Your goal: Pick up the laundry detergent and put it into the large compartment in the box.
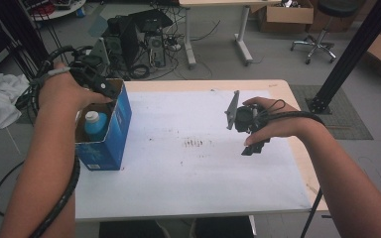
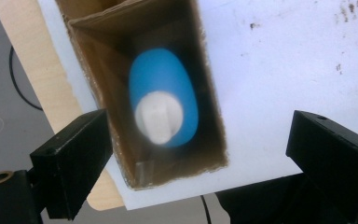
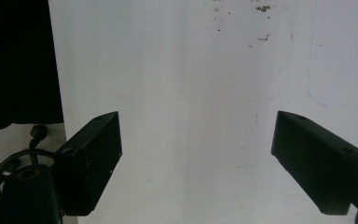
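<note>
- Both forearms come in from the bottom of the high view, so those sit closest to the camera, each hand wrapped around a gripper with a cable trailing off it.
- Left gripper hangs right over the open top of the blue box, which stands upright near the left edge of the table.
- Looking along that gripper's own view, its two black jaws stand wide apart with the box mouth between and below them. Nothing is pinched in there, the pads aren't pressing on anything.
- Blue bottle with a white cap stands inside the box, cap up, looking a bit blurry from above. You can also spot it from the high view through the open top.
- Box interior is plain brown cardboard, and the bottle sits roughly in the middle of the compartment.
- Right gripper is over the right part of the white sheet covering the table, well apart from the box.
- Its jaws are spread wide too, pointing down at bare white surface, holding nothing.
- A few small brownish smudges mark the sheet between the two grippers.
- Behind the table there's floor clutter: computer towers with cables, cardboard boxes and a stool.
</note>
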Demonstrator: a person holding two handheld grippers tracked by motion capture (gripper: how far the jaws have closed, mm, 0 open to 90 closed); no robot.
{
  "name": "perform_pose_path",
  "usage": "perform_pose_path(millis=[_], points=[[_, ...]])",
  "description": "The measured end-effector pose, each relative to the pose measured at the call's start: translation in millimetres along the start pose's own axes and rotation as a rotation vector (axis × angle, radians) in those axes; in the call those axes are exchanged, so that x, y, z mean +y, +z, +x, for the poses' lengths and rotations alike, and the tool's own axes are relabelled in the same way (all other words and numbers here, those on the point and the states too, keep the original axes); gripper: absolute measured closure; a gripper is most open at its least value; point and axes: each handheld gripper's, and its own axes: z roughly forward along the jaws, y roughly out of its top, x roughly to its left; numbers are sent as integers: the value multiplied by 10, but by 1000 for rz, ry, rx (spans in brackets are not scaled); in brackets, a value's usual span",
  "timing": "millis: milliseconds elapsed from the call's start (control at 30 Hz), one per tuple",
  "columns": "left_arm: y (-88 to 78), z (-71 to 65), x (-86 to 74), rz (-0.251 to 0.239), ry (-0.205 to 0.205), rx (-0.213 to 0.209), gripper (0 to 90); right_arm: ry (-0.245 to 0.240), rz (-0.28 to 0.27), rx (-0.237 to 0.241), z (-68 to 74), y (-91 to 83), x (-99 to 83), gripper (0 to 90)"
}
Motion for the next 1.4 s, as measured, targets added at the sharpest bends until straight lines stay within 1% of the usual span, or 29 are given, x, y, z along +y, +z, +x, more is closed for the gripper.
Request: perform_pose_path(millis=[133,233,433,500,600,700,733,767,800,833,933,1000,1067,1133,1167,1200,1233,1300,1367,1400], points=[[-29,-44,8,-2,17,0,54,-3,-1,-2,3,-8,0,162],[-52,-78,10,-4,34,-5,1,-1,-1,-3,4,-14,-10,162],[-119,-137,14,-36,77,-7,1,6,-2,-1,1,-23,-25,161],[-145,-165,22,-44,100,-9,1,7,1,0,-4,-26,-29,161],[-188,-233,38,-66,157,-28,1,12,1,0,-14,-26,-38,162],[-220,-331,54,-80,248,-46,1,13,2,4,-24,-24,-46,161],[-229,-370,60,-82,281,-51,1,15,5,6,-24,-22,-48,161],[-232,-415,62,-81,320,-66,1,14,8,9,-26,-19,-49,161],[-231,-446,62,-82,340,-74,1,15,10,10,-28,-15,-50,161],[-227,-497,58,-89,385,-84,1,17,10,10,-28,-13,-51,162],[-223,-596,50,-92,453,-112,1,18,7,13,-31,-12,-52,162],[-227,-660,46,-108,515,-115,1,14,6,14,-36,-17,-52,161],[-227,-715,43,-111,565,-123,1,17,12,12,-36,-26,-51,162],[-215,-777,35,-111,627,-132,1,17,12,13,-36,-34,-52,161],[-207,-796,32,-110,647,-138,1,16,13,12,-36,-41,-52,161],[-199,-820,27,-115,676,-143,1,17,13,13,-36,-44,-52,161],[-191,-841,21,-125,707,-159,1,19,13,12,-37,-48,-52,161],[-175,-888,14,-128,759,-187,1,18,13,12,-41,-57,-53,162],[-154,-944,11,-124,828,-190,1,23,16,13,-48,-68,-56,161],[-138,-982,7,-114,860,-194,1,23,14,10,-53,-70,-57,161]])
